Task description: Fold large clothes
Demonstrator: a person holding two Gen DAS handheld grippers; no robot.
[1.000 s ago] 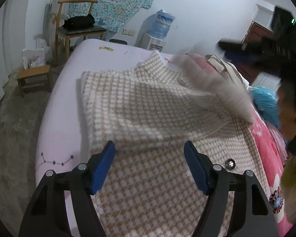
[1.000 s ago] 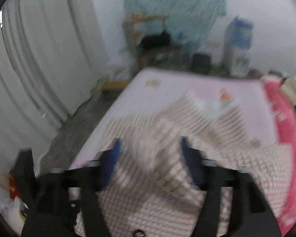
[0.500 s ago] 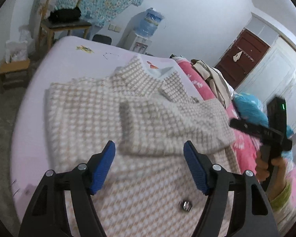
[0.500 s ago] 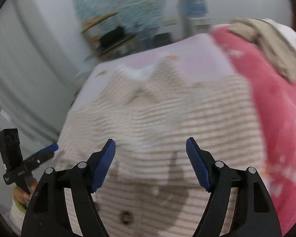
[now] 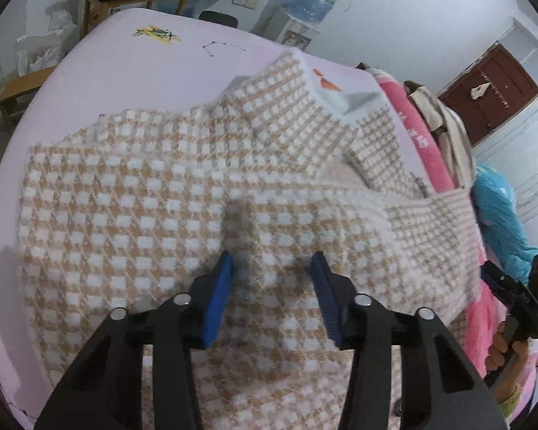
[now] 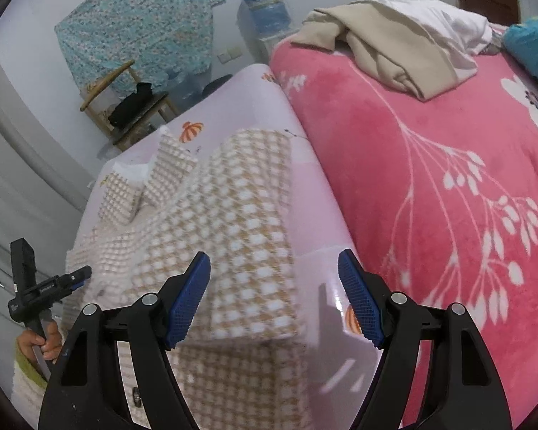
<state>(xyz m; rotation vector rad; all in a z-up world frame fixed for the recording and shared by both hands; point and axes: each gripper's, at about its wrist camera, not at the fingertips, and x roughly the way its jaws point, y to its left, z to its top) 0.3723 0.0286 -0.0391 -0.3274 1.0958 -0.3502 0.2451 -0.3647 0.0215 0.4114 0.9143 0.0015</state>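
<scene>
So you're closing the left gripper (image 5: 270, 272) on a coat (image 5: 132, 193) ridge, not clamped yet, right gripper (image 6: 274, 283) hanging spread: finish that pinch before folding.

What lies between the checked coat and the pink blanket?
A bare strip of lilac sheet, seen in the right wrist view, separates the coat from the blanket.

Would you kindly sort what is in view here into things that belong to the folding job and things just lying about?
Belongs to the job:
- checked coat
- left gripper, jaws just closing over a fabric ridge
- right gripper, open

Lying about:
- pink blanket
- beige garment
- water dispenser
- wooden chair
</scene>
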